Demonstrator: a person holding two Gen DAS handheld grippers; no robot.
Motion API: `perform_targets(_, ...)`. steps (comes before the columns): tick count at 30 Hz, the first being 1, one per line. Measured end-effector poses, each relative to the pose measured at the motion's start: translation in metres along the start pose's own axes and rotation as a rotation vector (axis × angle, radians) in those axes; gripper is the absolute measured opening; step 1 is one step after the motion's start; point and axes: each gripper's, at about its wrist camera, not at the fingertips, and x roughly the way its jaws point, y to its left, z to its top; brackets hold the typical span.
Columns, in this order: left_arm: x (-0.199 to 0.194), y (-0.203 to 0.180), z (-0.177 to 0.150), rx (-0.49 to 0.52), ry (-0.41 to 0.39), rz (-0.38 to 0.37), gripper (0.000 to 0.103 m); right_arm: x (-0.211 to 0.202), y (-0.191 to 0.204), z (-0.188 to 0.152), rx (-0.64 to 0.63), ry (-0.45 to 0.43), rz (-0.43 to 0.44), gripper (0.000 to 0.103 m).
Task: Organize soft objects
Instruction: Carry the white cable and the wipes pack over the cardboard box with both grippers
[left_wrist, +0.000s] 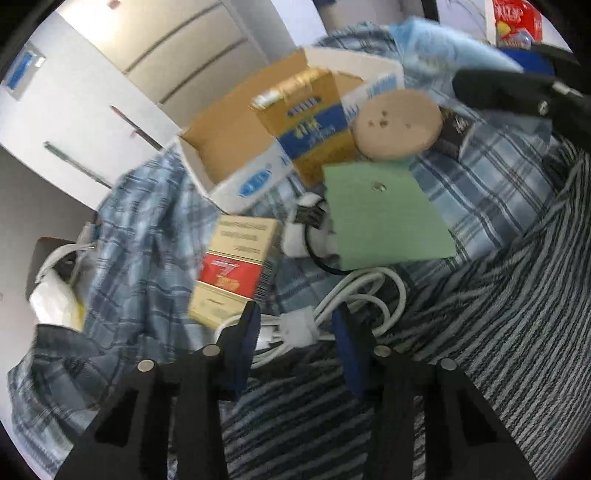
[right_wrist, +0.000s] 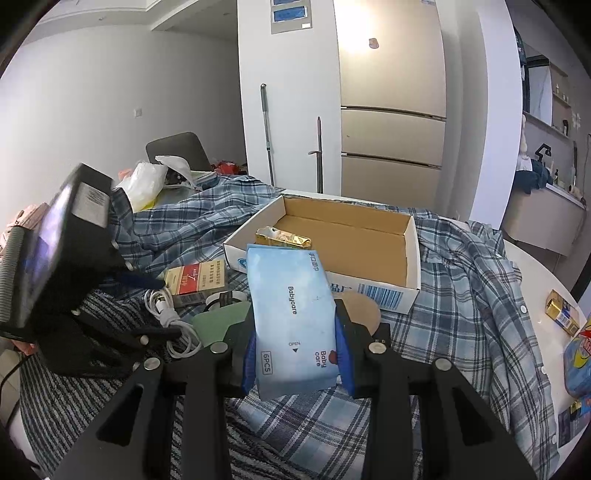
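My right gripper is shut on a light-blue Babycare wipes pack, held above the table before an open cardboard box. That pack also shows at the top right of the left wrist view. My left gripper points down at a coiled white cable, its blue pads either side of the cable's white plug without pressing on it. A blue plaid shirt and a grey striped cloth lie spread under everything.
A gold and blue carton stands in the box. A green sheet, a tan round disc and a red and cream box lie near the cable. Snack packs sit at the table's right edge, a white plastic bag at the back left.
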Motion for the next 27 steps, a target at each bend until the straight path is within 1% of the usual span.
perform_targets(4, 0.004, -0.001, 0.003, 0.029, 0.012, -0.007, 0.043, 0.001, -0.001, 0.0, 0.007, 0.008, 0.001, 0.034)
perform_targets(10, 0.009, -0.013, 0.01, 0.173, 0.054, 0.003, 0.043, 0.003, -0.001, 0.0, 0.008, 0.017, 0.007, 0.034)
perform_targets(14, 0.01, -0.018, 0.015, 0.197, 0.08, 0.008, 0.042, 0.004, 0.0, 0.0, 0.006, 0.018, 0.005, 0.034)
perform_targets(15, 0.01, -0.018, 0.015, 0.192, 0.08, -0.008, 0.032, 0.004, -0.001, 0.0, 0.009, 0.018, 0.004, 0.034)
perform_targets(16, 0.01, -0.017, 0.015, 0.186, 0.077, -0.021, 0.029, 0.004, -0.002, 0.0, 0.013, 0.018, 0.004, 0.034)
perform_targets(17, 0.007, -0.018, 0.013, 0.188, 0.059, -0.011, 0.024, 0.004, -0.003, 0.0, 0.018, 0.018, 0.005, 0.034)
perform_targets(20, -0.003, -0.022, 0.006, 0.203, -0.008, -0.003, 0.021, 0.003, -0.005, -0.001, 0.029, 0.018, 0.003, 0.034)
perform_targets(21, -0.006, -0.023, 0.004, 0.188, -0.026, 0.009, 0.018, 0.003, -0.005, 0.0, 0.031, 0.016, 0.002, 0.034)
perform_targets(23, -0.019, -0.022, -0.001, 0.134, -0.116, 0.074, 0.01, 0.003, -0.006, 0.0, 0.033, 0.013, 0.0, 0.034)
perform_targets(24, -0.026, -0.022, -0.003, 0.122, -0.157, 0.083, 0.009, 0.003, -0.006, 0.0, 0.033, 0.012, 0.0, 0.034)
perform_targets(25, -0.037, -0.019, -0.007, 0.099, -0.219, 0.072, 0.009, 0.002, -0.006, 0.0, 0.033, 0.009, -0.001, 0.034)
perform_targets(27, -0.051, -0.015, -0.011, 0.052, -0.296, 0.067, 0.008, 0.001, -0.007, 0.0, 0.036, 0.002, -0.003, 0.034)
